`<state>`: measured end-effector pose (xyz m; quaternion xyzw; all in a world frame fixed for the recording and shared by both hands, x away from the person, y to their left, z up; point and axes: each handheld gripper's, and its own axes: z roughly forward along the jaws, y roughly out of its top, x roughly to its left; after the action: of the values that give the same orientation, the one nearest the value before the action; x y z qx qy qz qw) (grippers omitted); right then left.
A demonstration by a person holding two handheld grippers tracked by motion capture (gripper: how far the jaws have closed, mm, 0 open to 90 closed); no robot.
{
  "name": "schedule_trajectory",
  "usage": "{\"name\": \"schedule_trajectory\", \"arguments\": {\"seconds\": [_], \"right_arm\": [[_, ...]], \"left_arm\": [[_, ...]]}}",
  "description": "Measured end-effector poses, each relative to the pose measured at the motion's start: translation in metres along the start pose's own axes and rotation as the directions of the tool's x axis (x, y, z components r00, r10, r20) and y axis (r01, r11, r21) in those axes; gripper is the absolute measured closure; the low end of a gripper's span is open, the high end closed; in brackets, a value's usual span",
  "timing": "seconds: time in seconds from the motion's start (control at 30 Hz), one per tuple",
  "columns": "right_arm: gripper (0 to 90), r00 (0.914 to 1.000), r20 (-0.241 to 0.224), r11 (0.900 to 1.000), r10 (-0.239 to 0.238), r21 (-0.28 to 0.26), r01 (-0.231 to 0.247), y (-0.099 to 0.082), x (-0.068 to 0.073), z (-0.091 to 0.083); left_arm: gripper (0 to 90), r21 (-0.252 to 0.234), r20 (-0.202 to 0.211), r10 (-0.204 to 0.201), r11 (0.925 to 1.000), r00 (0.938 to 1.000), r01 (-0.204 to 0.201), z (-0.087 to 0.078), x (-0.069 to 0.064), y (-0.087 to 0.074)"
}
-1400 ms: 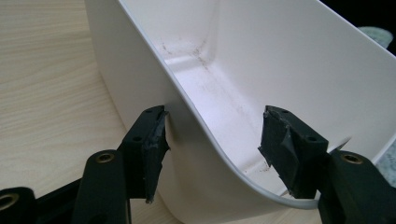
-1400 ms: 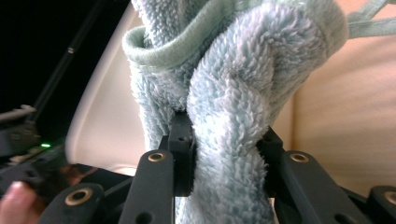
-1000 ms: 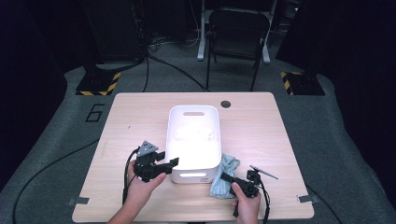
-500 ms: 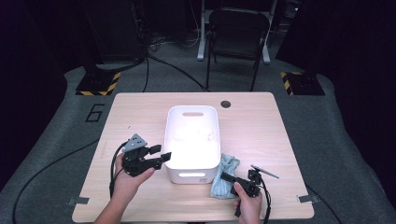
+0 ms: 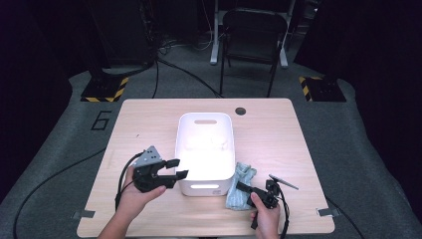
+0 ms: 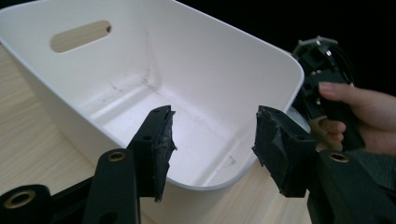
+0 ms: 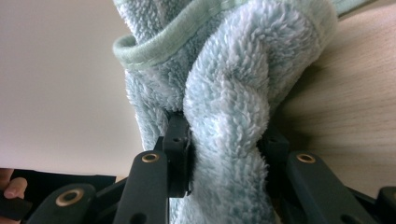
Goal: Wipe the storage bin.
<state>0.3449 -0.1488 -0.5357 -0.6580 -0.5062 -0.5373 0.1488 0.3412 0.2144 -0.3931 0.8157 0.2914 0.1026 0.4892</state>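
Towel (image 5: 240,185), pale blue-green terry, lies crumpled on the wooden table (image 5: 278,134) just beside the near right corner of the white plastic bin (image 5: 205,149), at about five o'clock from the bin's middle. The right gripper (image 5: 247,189) has its jaws pressed on a thick fold of it; the right gripper view shows the pile bulging between the two black jaws, with the bin's white wall close on one side. The left gripper (image 5: 175,168) hovers at the bin's near left corner, roughly eight o'clock from its middle. Its jaws stand apart, having just been closing a little, with nothing between them but the bin's rim beyond.
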Motion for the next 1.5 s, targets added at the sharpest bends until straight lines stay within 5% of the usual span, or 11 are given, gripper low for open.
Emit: {"name": "schedule_trajectory", "arguments": {"seconds": [0.3, 0.7, 1.27, 1.5], "right_arm": [[63.6, 0.9999, -0.011, 1.0000, -0.002, -0.005, 0.002, 0.002, -0.003, 0.002], [63.3, 0.9997, -0.023, 0.9999, 0.007, -0.014, -0.008, 0.002, -0.003, 0.003], [63.2, 0.9998, -0.022, 0.9999, -0.001, -0.017, 0.000, 0.003, -0.004, 0.001], [62.9, 0.9993, -0.021, 0.9996, 0.030, 0.000, -0.030, 0.002, -0.002, 0.000]], "left_arm": [[52.3, 0.073, 0.013, 0.058, 0.9956, 0.9982, -0.059, 0.014, -0.010, -0.006], [61.5, 0.066, 0.014, 0.100, 0.9927, 0.9948, -0.101, 0.016, -0.017, -0.007], [74.7, 0.068, 0.048, 0.125, 0.9894, 0.9909, -0.128, 0.022, -0.029, -0.006], [78.0, 0.055, 0.040, 0.102, 0.9930, 0.9940, -0.104, 0.023, -0.029, -0.006]]}}
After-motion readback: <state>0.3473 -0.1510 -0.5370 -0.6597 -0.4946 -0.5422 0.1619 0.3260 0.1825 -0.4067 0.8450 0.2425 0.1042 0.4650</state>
